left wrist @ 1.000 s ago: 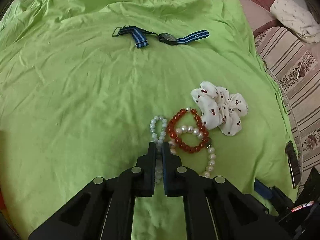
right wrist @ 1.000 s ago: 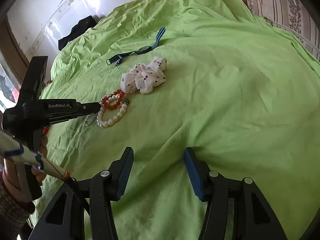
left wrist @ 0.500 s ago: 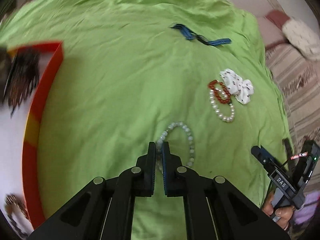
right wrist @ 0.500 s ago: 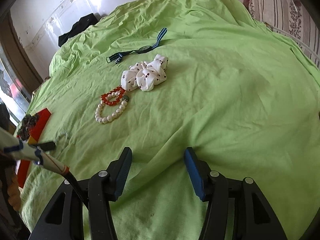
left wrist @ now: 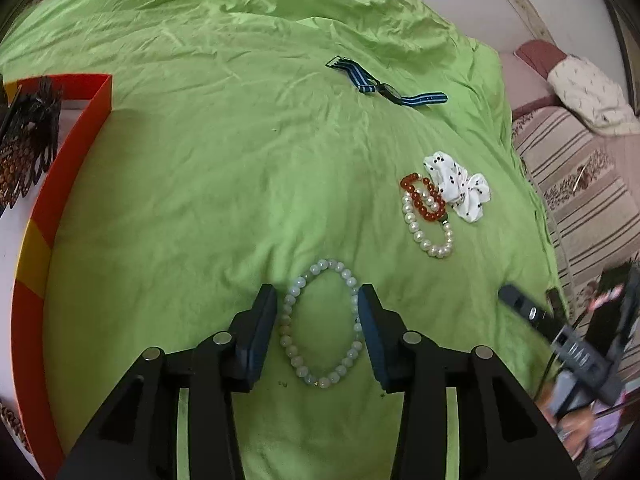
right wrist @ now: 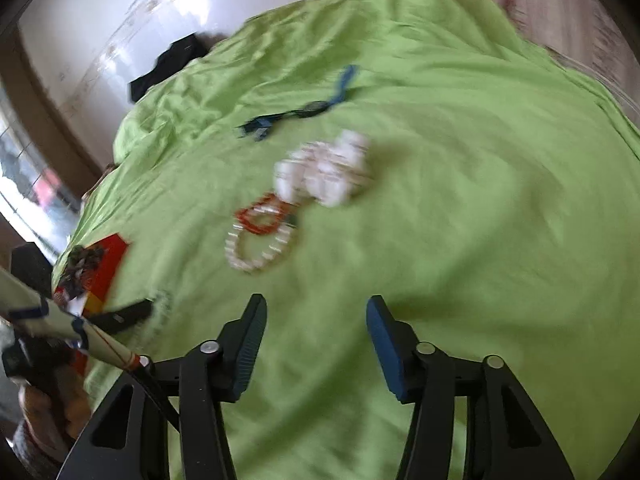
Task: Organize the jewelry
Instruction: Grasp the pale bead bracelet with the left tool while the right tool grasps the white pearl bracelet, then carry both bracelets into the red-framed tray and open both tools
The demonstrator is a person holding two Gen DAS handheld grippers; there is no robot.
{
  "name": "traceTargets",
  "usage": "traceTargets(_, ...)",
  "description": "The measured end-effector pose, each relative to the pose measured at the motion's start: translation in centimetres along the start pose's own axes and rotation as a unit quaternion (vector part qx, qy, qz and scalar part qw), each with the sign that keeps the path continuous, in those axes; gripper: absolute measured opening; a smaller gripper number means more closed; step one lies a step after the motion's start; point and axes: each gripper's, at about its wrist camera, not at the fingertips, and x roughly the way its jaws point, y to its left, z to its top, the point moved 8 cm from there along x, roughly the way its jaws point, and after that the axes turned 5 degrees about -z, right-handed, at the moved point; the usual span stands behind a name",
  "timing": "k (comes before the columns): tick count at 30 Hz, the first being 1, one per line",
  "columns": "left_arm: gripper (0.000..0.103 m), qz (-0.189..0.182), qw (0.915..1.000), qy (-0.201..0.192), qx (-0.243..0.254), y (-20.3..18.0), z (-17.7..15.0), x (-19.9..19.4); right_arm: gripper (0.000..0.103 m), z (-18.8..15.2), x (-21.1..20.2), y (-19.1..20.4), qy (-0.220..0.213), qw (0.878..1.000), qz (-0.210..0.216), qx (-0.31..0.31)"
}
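A pale green bead bracelet [left wrist: 292, 292] lies flat on the green sheet [left wrist: 200, 184] between the fingers of my open left gripper [left wrist: 318, 312]. A red bead bracelet [left wrist: 420, 200] overlaps a white pearl bracelet [left wrist: 434, 246] farther right, beside a white cherry-print scrunchie [left wrist: 460, 186]. A blue striped watch [left wrist: 384, 88] lies at the back. My right gripper [right wrist: 316, 320] is open and empty above the sheet; the blurred pearl bracelet [right wrist: 256, 256] and scrunchie [right wrist: 324, 172] lie ahead of it.
A red-walled box [left wrist: 60, 168] with dark ornate jewelry [left wrist: 24, 136] stands at the left; it also shows in the right wrist view [right wrist: 104, 264]. The right gripper shows at the right edge [left wrist: 560, 340]. A striped sofa [left wrist: 580, 184] lies beyond the sheet.
My left gripper carried the pale green bracelet away from the other bracelets toward the red box, then opened and let it lie on the sheet. The right gripper moved, blurring its view.
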Motion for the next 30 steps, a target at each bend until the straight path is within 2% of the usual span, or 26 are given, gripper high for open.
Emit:
traceTargets(4, 0.040, 0.005, 0.9992, -0.017, 0.035, -0.2, -0.6, 0.1, 0.045, 1.0, 1.8, 5.9, 0.022, 0.995, 0.041, -0.087)
traceTargets(6, 0.040, 0.004, 0.9989, -0.023, 0.041, -0.2, -0.7, 0.1, 0.044, 1.3, 3.3, 8.0, 0.030, 0.990, 0.030, -0.135)
traceTargets(8, 0.040, 0.003, 0.9989, -0.024, 0.041, -0.1, -0.7, 0.1, 0.042, 1.4, 5.2, 8.6, 0.043, 0.987, 0.007, -0.157)
traceTargets(12, 0.032, 0.030, 0.9977, -0.025, 0.056, 0.0, -0.7, 0.3, 0.039, 1.2, 7.1, 8.3, 0.052, 0.985, -0.016, -0.162)
traceTargets(14, 0.028, 0.053, 0.9960, -0.025, 0.068, -0.1, -0.8, 0.5, 0.029, 1.1, 7.4, 8.4, 0.052, 0.983, -0.034, -0.174)
traceTargets(15, 0.024, 0.064, 0.9950, -0.024, 0.073, -0.2, -0.8, 0.6, 0.017, 1.1, 7.5, 8.4, 0.053, 0.982, -0.043, -0.179)
traceTargets(16, 0.015, 0.073, 0.9942, -0.023, 0.076, -0.2, -0.8, 0.5, 0.004, 1.0, 7.4, 8.5, 0.056, 0.981, -0.046, -0.179)
traceTargets(17, 0.011, 0.079, 0.9937, -0.021, 0.077, -0.2, -0.8, 0.4, 0.001, 0.8, 7.2, 8.4, 0.063, 0.983, -0.037, -0.171)
traceTargets(18, 0.005, 0.079, 0.9940, -0.017, 0.074, -0.3, -1.0, 0.0, 0.001, 0.4, 7.0, 8.4, 0.082, 0.984, -0.019, -0.156)
traceTargets(19, 0.005, 0.075, 0.9947, -0.013, 0.068, -0.4, -1.1, -0.4, 0.001, 0.2, 6.7, 8.5, 0.082, 0.985, -0.017, -0.152)
traceTargets(21, 0.005, 0.082, 0.9943, -0.015, 0.066, -0.6, -1.7, -1.5, 0.001, -0.4, 5.3, 8.4, 0.075, 0.985, -0.021, -0.156)
traceTargets(23, 0.005, 0.097, 0.9918, -0.027, 0.078, -1.2, -2.2, -3.1, 0.001, -0.8, 3.1, 8.3, 0.065, 0.988, -0.004, -0.141)
traceTargets(27, 0.005, 0.085, 0.9919, -0.044, 0.084, -2.5, -3.4, -6.4, 0.001, -0.6, -0.1, 8.7, 0.035, 0.989, 0.000, -0.144)
traceTargets(29, 0.005, 0.072, 0.9934, -0.049, 0.075, -2.7, -3.9, -7.6, 0.008, -0.1, -0.4, 8.6, 0.027, 0.989, -0.012, -0.148)
traceTargets(30, 0.005, 0.065, 0.9942, -0.051, 0.069, -2.8, -4.2, -8.3, 0.016, 0.1, -0.3, 8.7, 0.026, 0.988, -0.017, -0.151)
